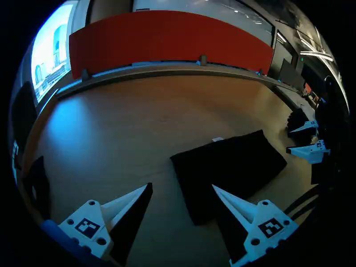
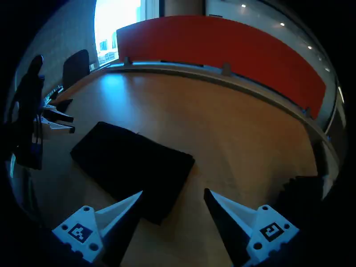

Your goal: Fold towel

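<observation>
A black towel (image 1: 229,171) lies folded flat in a rectangle on the wooden table (image 1: 147,120). My left gripper (image 1: 181,192) hovers open just above the towel's near left corner, nothing between its fingers. In the left gripper view the right gripper (image 1: 307,138) stands open at the towel's far right end. In the right gripper view the towel (image 2: 131,164) lies to the left, and my right gripper (image 2: 173,196) is open above its near right corner. The left gripper (image 2: 60,122) appears at the far left, beside the towel's other end.
A red partition (image 1: 169,40) runs along the table's far edge. A dark office chair (image 2: 75,66) stands by the bright window (image 2: 118,26). Another dark object (image 2: 305,189) sits at the table's right edge in the right gripper view. Bare wood stretches behind the towel.
</observation>
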